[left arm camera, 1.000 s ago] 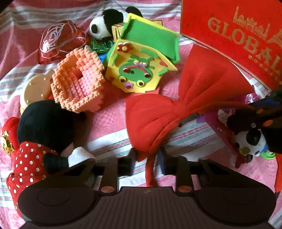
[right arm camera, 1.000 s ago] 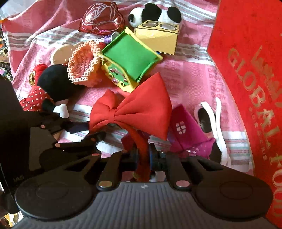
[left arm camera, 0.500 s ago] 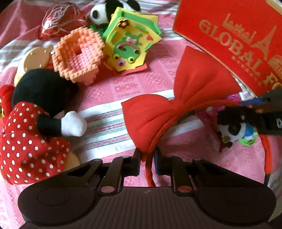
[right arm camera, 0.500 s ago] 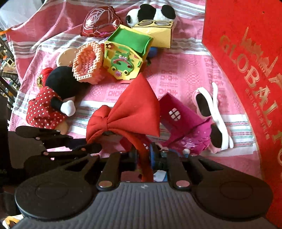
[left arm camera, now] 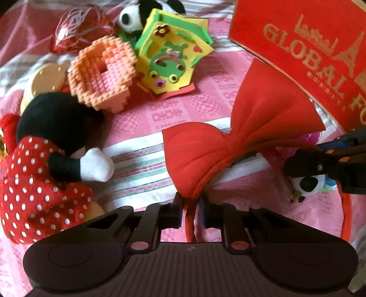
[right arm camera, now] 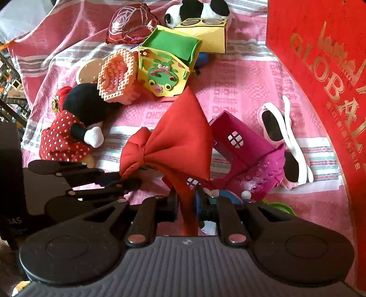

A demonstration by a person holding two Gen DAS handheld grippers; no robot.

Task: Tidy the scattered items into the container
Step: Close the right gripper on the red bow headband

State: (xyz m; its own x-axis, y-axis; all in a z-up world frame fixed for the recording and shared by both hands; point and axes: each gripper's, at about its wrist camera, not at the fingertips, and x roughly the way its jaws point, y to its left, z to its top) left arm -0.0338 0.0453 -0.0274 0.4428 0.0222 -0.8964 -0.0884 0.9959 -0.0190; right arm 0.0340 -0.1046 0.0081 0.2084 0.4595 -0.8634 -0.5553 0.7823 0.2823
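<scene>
pinching red bow headband [left arm camera: 228,146] band: left gripper [left arm camera: 191,205], right gripper [right arm camera: 185,201].

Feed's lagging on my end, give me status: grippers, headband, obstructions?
Left gripper and right gripper each shut on the red bow headband's band, one per end. Headband not yet in red box. Magenta toy house just beyond the bow.

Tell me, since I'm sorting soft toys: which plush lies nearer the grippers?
The mouse plush in the red polka-dot dress, beside the left gripper; the panda plush lies at the cloth's far end.
</scene>
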